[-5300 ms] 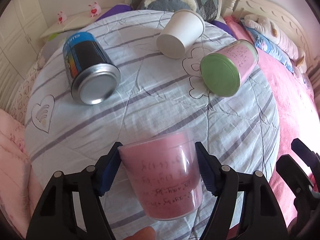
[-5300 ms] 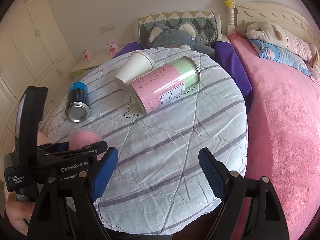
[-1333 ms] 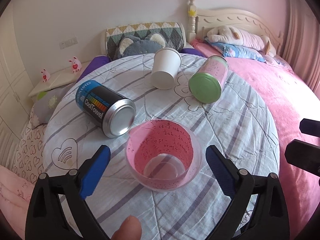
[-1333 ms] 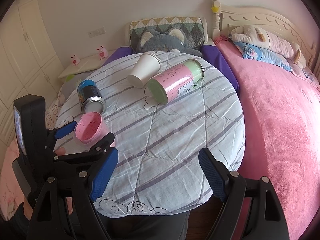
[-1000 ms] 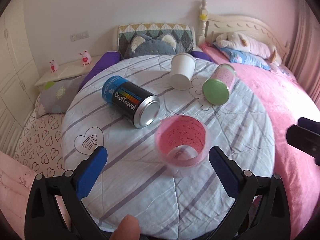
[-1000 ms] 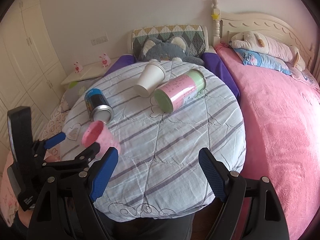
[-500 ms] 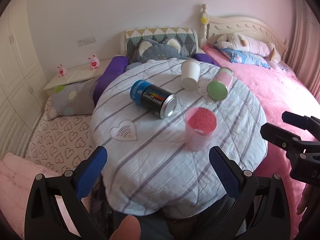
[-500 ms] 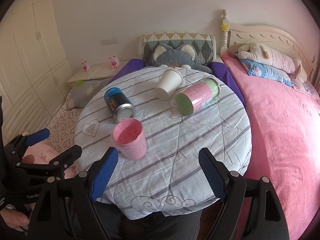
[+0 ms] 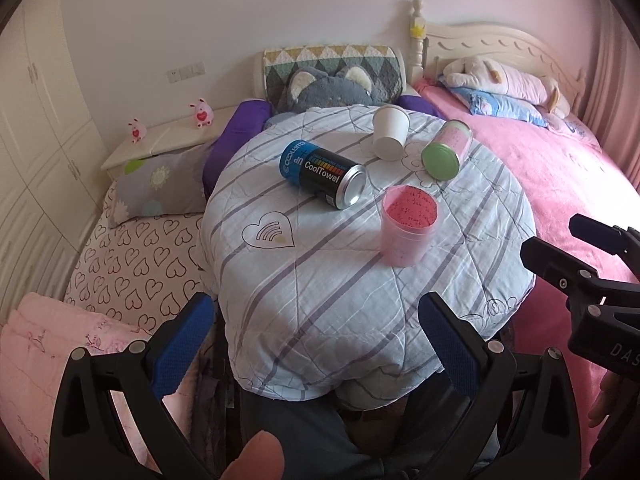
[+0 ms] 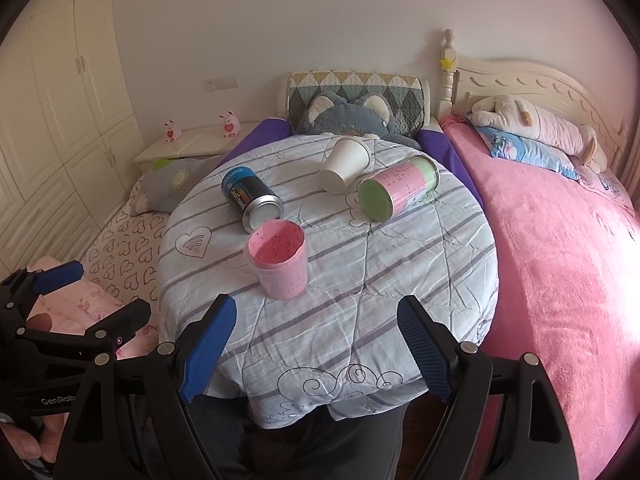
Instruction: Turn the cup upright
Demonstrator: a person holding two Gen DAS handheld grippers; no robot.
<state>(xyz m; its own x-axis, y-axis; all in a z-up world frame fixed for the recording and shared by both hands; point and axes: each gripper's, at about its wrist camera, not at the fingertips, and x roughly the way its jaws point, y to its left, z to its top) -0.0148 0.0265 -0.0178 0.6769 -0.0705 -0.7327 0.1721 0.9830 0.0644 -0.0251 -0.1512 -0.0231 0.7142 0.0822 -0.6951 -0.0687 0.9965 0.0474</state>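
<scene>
Pink cup (image 10: 280,262): stands upright, mouth up, on the near-centre part of the worktop; nothing touches it.
Left gripper (image 9: 316,340): released, blue pads spread wide, holding nothing; it sits off the near edge of the worktop, well apart from the cup.
Right gripper (image 10: 314,344): released, pads spread wide, empty; also off the near edge, with the cup beyond the gap between its fingers.
Worktop (image 10: 420,280): round, draped in a pale blue quilted cover with grey stripes, a heart motif at near left and curl motifs at the near hem.
Near edge: the cover hangs down over the rim; open cover lies between the cup and this edge.
Right half: bare cover from the cup out to the right rim.
Blue-and-black can (image 10: 251,199): lies on its side just beyond the cup, silver end facing the cup; near it, contact cannot be told.
White paper cup (image 10: 344,164): lies on its side at the far part of the worktop, base toward the camera.
Pink-and-green canister (image 10: 398,191): lies on its side right of the white cup, green end facing near.
Bed (image 10: 560,260): pink blanket, close along the right rim.
Left side: heart-print bedding (image 10: 120,248) and a grey pillow below the rim.
Far side: grey plush cushion (image 10: 348,116), white wall, cream cupboards at far left.
</scene>
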